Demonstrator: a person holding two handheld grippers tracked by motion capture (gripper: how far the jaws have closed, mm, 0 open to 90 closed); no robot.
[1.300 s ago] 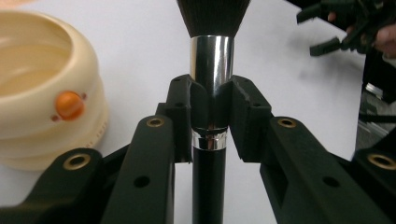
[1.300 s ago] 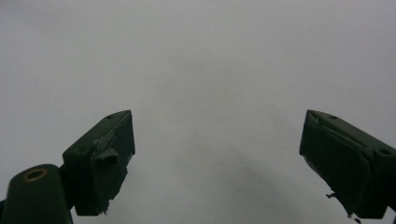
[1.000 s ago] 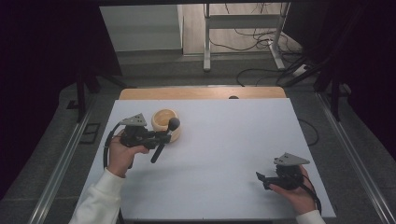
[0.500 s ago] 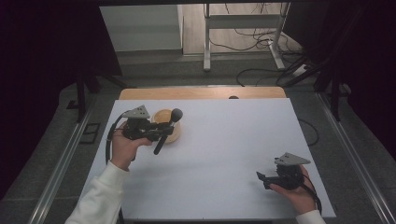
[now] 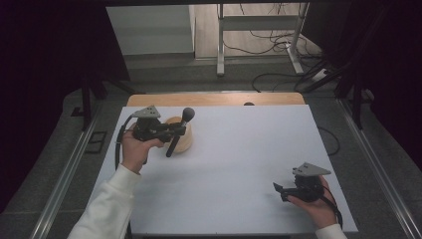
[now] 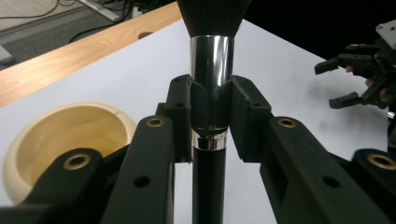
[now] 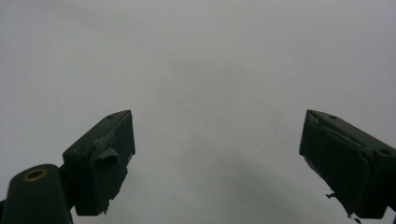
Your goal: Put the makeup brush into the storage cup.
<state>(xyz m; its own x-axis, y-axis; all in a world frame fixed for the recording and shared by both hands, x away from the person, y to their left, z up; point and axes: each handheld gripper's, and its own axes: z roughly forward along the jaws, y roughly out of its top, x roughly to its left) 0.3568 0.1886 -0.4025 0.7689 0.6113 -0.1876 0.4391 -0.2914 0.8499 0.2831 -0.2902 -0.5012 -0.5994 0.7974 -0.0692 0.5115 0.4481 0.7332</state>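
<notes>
A person seated at a white table [image 5: 224, 164] holds a two-jaw gripper in each hand. The left gripper [image 5: 176, 131], at the table's far left, has its jaws clamped on the chrome collar of a black makeup brush [image 5: 180, 130]. From above, the brush tilts, its dark bristle head up and away from the person and its handle slanting down toward the table. The left hand [image 5: 134, 148] wraps the gripper body from below, the white-sleeved forearm [image 5: 107, 204] reaching in from the bottom edge. Just beyond the brush stands a pale wooden bowl [image 5: 180, 135]; in the left gripper view the bowl [image 6: 70, 140] sits open and hollow, left of the jaws and the brush [image 6: 211, 84]. The right gripper [image 5: 279, 189] rests low near the table's right front corner, cradled in the right hand [image 5: 318, 206], jaws pointing left. In the right gripper view its jaws stand wide apart over bare white tabletop, holding nothing
</notes>
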